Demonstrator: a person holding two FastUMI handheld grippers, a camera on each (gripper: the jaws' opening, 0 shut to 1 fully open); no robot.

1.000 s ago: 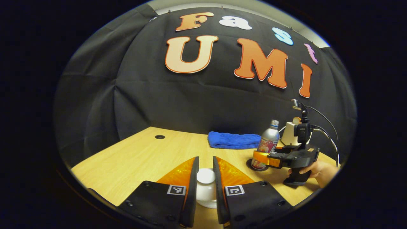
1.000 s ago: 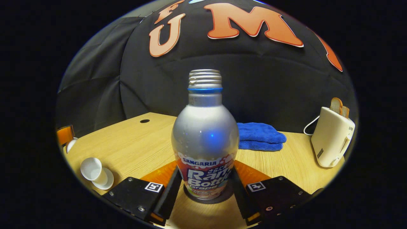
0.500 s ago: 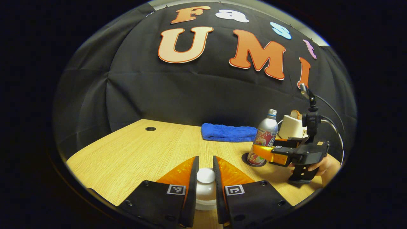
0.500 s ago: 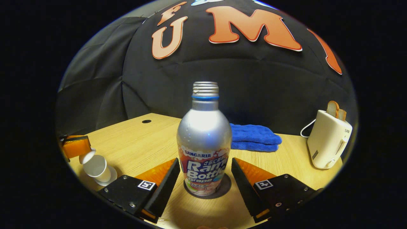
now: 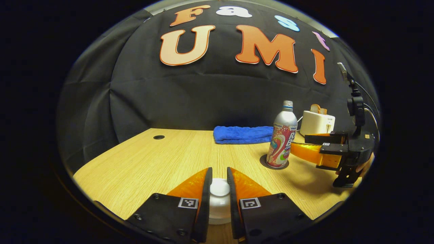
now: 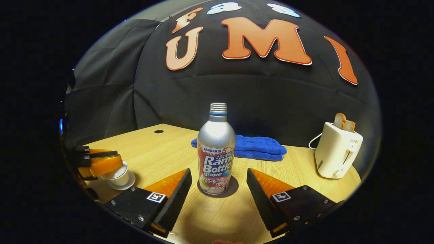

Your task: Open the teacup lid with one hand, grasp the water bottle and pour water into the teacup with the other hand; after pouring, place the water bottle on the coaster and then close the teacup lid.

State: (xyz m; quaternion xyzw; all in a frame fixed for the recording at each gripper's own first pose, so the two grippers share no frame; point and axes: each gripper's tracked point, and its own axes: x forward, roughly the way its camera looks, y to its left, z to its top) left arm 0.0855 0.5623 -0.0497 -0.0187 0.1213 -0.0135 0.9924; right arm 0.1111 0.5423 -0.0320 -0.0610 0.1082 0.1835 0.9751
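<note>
A silver water bottle point(image 6: 216, 149) with no cap stands upright on a dark round coaster point(image 6: 234, 189). My right gripper point(image 6: 217, 173) is open, with a finger on each side of the bottle and clear of it. In the left gripper view the bottle point(image 5: 282, 135) stands on the coaster point(image 5: 262, 162), with the right gripper point(image 5: 300, 143) just to its right. My left gripper point(image 5: 219, 168) is shut on the knob of the white teacup lid point(image 5: 219, 187), which sits low over the white teacup point(image 5: 218, 211). In the right gripper view the left gripper point(image 6: 117, 157) covers the teacup point(image 6: 118, 176) on its saucer point(image 6: 129, 183).
A folded blue cloth point(image 6: 257, 147) lies at the back of the wooden table point(image 5: 152, 162). A white toaster point(image 6: 335, 150) with bread in it stands at the right, its cord trailing behind. A small round hole point(image 5: 158, 137) is in the far left of the tabletop.
My right gripper has opened, let go of the bottle and drawn back, leaving it on the coaster. My left gripper has lowered the lid down over the teacup.
</note>
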